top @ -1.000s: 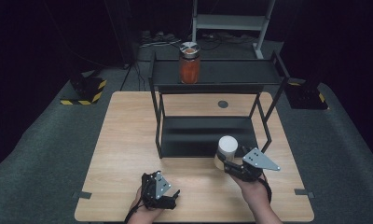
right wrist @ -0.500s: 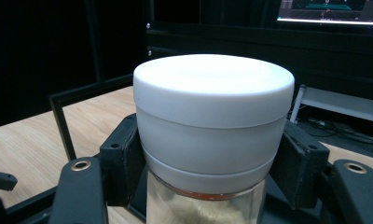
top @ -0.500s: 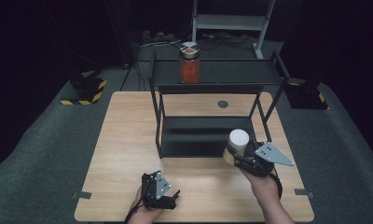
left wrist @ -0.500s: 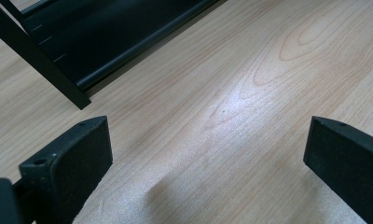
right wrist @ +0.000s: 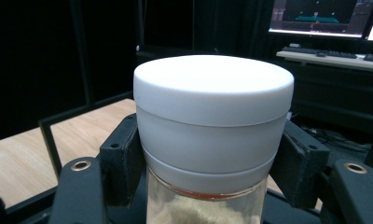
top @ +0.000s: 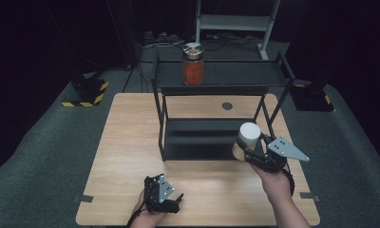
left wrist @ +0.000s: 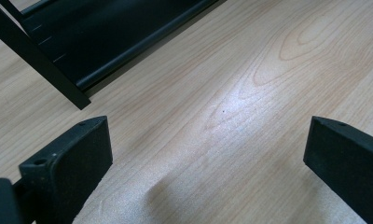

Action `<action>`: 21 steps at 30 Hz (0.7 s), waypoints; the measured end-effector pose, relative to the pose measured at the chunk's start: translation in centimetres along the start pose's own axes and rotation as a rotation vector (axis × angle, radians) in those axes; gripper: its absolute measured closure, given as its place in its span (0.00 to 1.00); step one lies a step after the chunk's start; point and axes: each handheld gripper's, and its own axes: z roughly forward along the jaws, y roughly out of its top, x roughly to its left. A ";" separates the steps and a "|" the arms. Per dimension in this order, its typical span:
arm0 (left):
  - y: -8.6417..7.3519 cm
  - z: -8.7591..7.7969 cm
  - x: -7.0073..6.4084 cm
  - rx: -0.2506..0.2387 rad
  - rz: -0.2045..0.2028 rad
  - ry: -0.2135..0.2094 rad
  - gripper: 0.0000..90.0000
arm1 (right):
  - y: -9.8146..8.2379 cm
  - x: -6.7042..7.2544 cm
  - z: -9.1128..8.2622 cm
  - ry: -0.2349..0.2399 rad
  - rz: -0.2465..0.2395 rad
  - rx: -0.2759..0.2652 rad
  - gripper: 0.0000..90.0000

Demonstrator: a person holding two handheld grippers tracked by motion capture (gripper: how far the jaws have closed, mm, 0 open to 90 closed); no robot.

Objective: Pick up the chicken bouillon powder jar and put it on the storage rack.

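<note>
My right gripper (top: pixel 247 151) is shut on a glass jar with a white lid (top: pixel 248 134) (right wrist: pixel 212 135) and pale powder inside. I hold it upright in the air before the right end of the black two-level rack (top: pixel 216 88). Both jaws press the jar just under its lid. A second jar with orange-red contents (top: pixel 193 64) stands on the rack's top shelf. Near the table's front edge my left gripper (top: pixel 171 205) (left wrist: pixel 208 149) rests low over the wood, open, with nothing between its jaws.
The rack stands mid-table on the wooden table (top: pixel 126 142), and its lower shelf (top: pixel 202 137) holds nothing. A round black grommet (top: pixel 227 106) lies behind it. Bare wood lies left of the rack and between the two hands. A monitor (right wrist: pixel 324 16) glows beyond the table.
My right gripper has lifted the white-lidded jar and carried it slightly right, up in front of the rack's right end. The left gripper has stayed put.
</note>
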 end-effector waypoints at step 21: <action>0.0 0.0 0.0 0.000 0.004 0.000 0.01 | 3.3 -1.0 -0.5 -0.021 -0.004 -0.046 0.37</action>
